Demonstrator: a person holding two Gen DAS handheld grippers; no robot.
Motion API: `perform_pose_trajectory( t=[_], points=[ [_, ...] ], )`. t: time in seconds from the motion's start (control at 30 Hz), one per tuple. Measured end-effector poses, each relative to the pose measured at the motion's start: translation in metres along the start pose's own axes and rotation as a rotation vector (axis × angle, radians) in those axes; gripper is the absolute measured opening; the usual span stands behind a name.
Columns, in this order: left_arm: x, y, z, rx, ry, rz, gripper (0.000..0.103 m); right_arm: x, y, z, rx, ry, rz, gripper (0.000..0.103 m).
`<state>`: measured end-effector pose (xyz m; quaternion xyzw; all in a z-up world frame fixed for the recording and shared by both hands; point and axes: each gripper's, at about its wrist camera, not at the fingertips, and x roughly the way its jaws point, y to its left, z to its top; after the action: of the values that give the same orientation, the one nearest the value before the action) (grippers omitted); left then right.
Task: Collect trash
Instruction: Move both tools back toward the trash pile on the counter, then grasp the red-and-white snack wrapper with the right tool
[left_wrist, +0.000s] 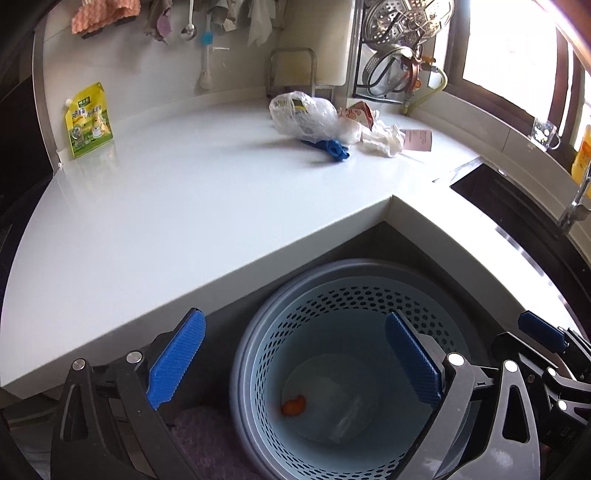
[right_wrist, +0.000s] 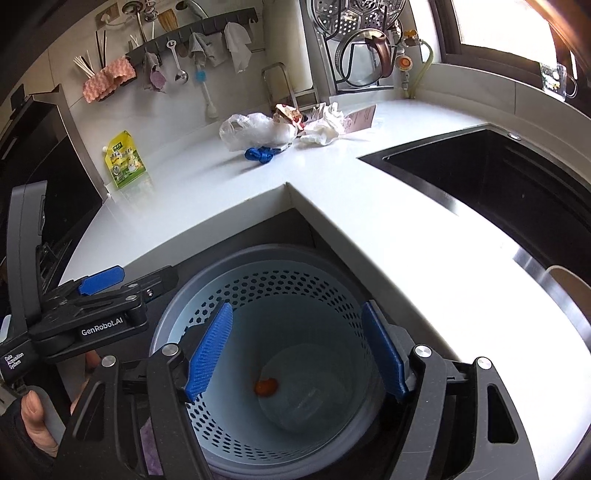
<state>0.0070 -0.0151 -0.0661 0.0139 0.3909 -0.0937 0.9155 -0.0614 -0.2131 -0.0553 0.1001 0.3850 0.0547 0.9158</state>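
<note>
Two hand-held grippers hang over a perforated pale-blue bin (left_wrist: 354, 332) that stands on the floor in the inner corner of an L-shaped white surface (left_wrist: 166, 206). The left hand-held gripper (left_wrist: 295, 360) has its blue pads spread wide with nothing between them; in the right wrist view it shows at the left edge, a thumb (right_wrist: 31, 410) against its handle. The right hand-held gripper (right_wrist: 299, 350) also has its jaws apart and empty, both pads framing the bin's mouth. At the bottom of the bin lie a small orange scrap (left_wrist: 293, 405) and a clear plastic item (left_wrist: 343, 417) that is too faint to identify. The rest of the trash sits well apart from the bin at the back of the surface: a crumpled clear bag (left_wrist: 303, 114), a blue strap (left_wrist: 330, 147) just in front of it, a red-and-white wrapper (left_wrist: 360, 112), wadded white paper (left_wrist: 384, 138) and a pink slip (left_wrist: 417, 140) to its right. A yellow-green pouch (left_wrist: 88, 120) leans upright against the wall at the far left. A dark sink (right_wrist: 498, 177) is set into the surface on the right, below a rack of steel pans (right_wrist: 354, 40). Cloths and utensils hang on a wall rail (right_wrist: 192, 33).
</note>
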Motion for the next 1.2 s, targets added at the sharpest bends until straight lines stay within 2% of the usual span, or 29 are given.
perform_pose_trajectory(
  t=[0.07,0.27,0.4,0.6,0.9,1.2],
  points=[
    [-0.004,0.002,0.01,-0.007,-0.029,-0.002,0.097,-0.003,-0.003,0.009,0.001,-0.023,-0.008,0.073],
    [-0.014,0.009,0.053,-0.025,-0.121,0.008,0.097,-0.006,-0.01,0.049,-0.008,-0.088,-0.028,0.074],
    [-0.012,0.014,0.081,-0.023,-0.171,0.056,0.097,0.001,-0.013,0.083,-0.013,-0.118,-0.052,0.074],
    [0.001,0.023,0.118,-0.019,-0.223,0.1,0.097,0.025,-0.01,0.138,-0.025,-0.142,-0.043,0.074],
    [0.042,0.038,0.153,-0.05,-0.2,0.099,0.097,0.093,-0.001,0.205,-0.037,-0.093,-0.034,0.074],
    [0.08,0.049,0.16,-0.068,-0.137,0.098,0.097,0.166,0.013,0.239,-0.048,0.012,-0.005,0.074]
  ],
)
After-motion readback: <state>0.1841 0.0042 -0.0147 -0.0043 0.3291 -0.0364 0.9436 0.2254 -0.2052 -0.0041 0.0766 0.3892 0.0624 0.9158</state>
